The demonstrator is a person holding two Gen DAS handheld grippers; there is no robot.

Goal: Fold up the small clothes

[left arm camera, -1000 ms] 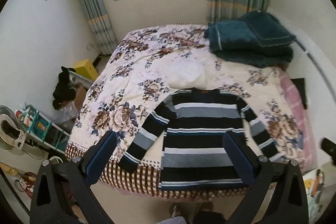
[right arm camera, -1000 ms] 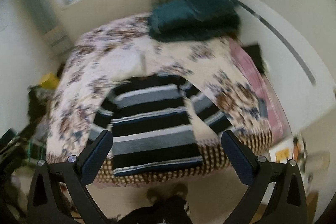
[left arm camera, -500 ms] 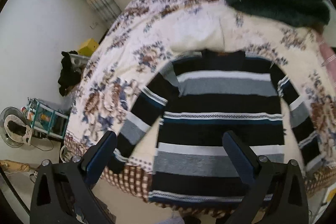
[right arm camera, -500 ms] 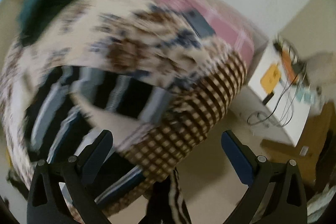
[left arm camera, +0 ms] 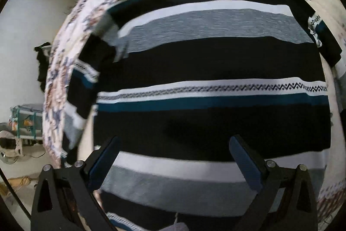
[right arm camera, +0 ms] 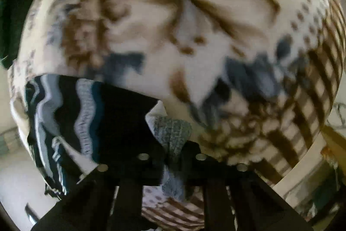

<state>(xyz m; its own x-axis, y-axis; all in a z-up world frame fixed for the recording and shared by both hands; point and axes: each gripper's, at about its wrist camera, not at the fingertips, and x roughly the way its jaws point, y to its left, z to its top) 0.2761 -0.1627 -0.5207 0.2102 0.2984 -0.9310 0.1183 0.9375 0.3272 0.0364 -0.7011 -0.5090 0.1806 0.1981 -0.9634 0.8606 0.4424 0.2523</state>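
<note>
Sweater [left arm camera: 212, 70] first: it lies spread flat, front up, on the floral bedspread [right arm camera: 194, 25] at the foot of the bed, collar away from us and hem toward us, with its sleeve [left arm camera: 84, 79] on our left angled out beside the body.

Our right tool [right arm camera: 173, 157] is clamped on the other sleeve's grey cuff [right arm camera: 173, 133], and the striped knit bunches away from the grip toward the left of that view (the picture is blurred, so we cannot tell how much cloth is caught). Our left tool [left arm camera: 173, 155] hangs over the lower body of the sweater with its jaws wide apart, gripping nothing.

We judge the step in hand to be folding that sleeve across the chest. To do it well, we should lift the cuff only enough to clear the body, carry it across in line with the stripes, and lay it down flat so the crease falls along the shoulder seam. The left tool can help by pressing the body near the hem, since a soft knit will likely drag and wrinkle when pulled from one corner. Letting go too high would probably leave the sleeve twisted.
</note>
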